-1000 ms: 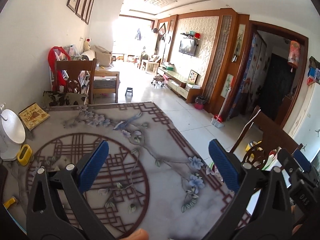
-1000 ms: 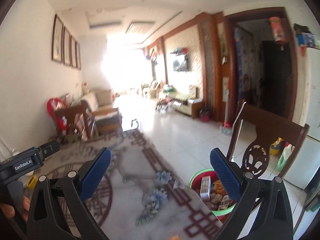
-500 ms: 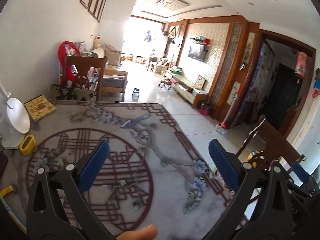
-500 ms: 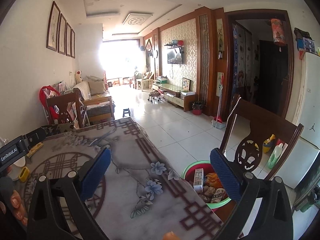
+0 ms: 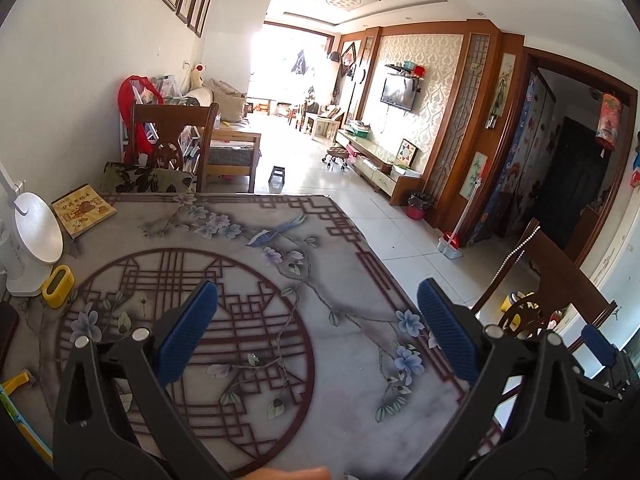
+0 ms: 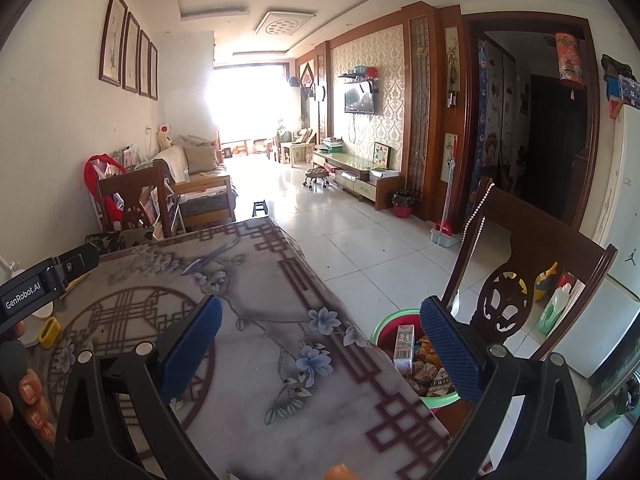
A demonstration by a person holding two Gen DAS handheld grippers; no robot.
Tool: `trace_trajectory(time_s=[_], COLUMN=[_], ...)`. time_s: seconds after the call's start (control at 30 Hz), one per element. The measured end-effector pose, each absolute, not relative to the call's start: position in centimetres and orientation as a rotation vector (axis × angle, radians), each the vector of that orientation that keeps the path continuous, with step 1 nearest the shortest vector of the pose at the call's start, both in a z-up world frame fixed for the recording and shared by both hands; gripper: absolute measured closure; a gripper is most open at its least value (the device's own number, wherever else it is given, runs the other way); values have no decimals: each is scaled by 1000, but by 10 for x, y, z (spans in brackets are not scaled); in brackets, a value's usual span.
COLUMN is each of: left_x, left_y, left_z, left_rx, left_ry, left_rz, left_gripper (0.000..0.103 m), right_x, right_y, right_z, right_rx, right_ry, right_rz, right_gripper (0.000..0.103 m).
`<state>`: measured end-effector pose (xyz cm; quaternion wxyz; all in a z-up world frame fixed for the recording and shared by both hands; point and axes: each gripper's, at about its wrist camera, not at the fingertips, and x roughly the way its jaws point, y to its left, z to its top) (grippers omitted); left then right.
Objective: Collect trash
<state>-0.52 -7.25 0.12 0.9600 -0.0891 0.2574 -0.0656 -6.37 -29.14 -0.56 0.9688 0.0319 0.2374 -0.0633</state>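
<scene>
left gripper (image 5: 316, 320): blue-padded fingers spread wide with nothing between them, hovering over the table (image 5: 340, 380)
right gripper (image 6: 320, 332): fingers likewise spread and bare, over the table's right-hand edge
writing: "GenRobot.AI" reads in white on the left tool's body at 9 o'clock in the right view; a small Jordan-style figure marks the white fridge (image 6: 624, 264) at 3 o'clock; the booklet (image 5: 84, 210) at 10 o'clock in the left view carries red characters too small to read
trash: a carton (image 6: 403, 346) and wrappers sit in the green-rimmed red basin (image 6: 386, 322) on the floor at 4 o'clock, just beside the table edge and below the right gripper's right finger
edges and room: the tabletop under both tools is bare patterned surface; its right edge runs from 12 towards 5 o'clock, with a wooden chair (image 6: 532, 280) close behind the basin and open tiled floor beyond
left view only: white desk lamp (image 5: 36, 236) and yellow sharpener-like object (image 5: 58, 286) at 9 o'clock, near the table's left side
right view only: the basin's contents, detergent bottles (image 6: 554, 306) by the fridge, fingers (image 6: 32, 396) of the person's hand at 8 o'clock
</scene>
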Motion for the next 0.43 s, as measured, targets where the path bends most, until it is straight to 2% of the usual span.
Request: trace_trajectory(time_s=[0.23,0.43], left_x=[3,28], left_y=[-68,-30], left_z=[-13,-53], left_rx=[-159,-194], left_ry=[535,696], left_rz=[-116,44], left_gripper=[5,5], right_x=[-40,-1], right_y=[-281,-256], right_z=[-26,-74], right_rx=[43,-11], right_ry=[561,699], right_rz=[-81,10], right_gripper=[7,7])
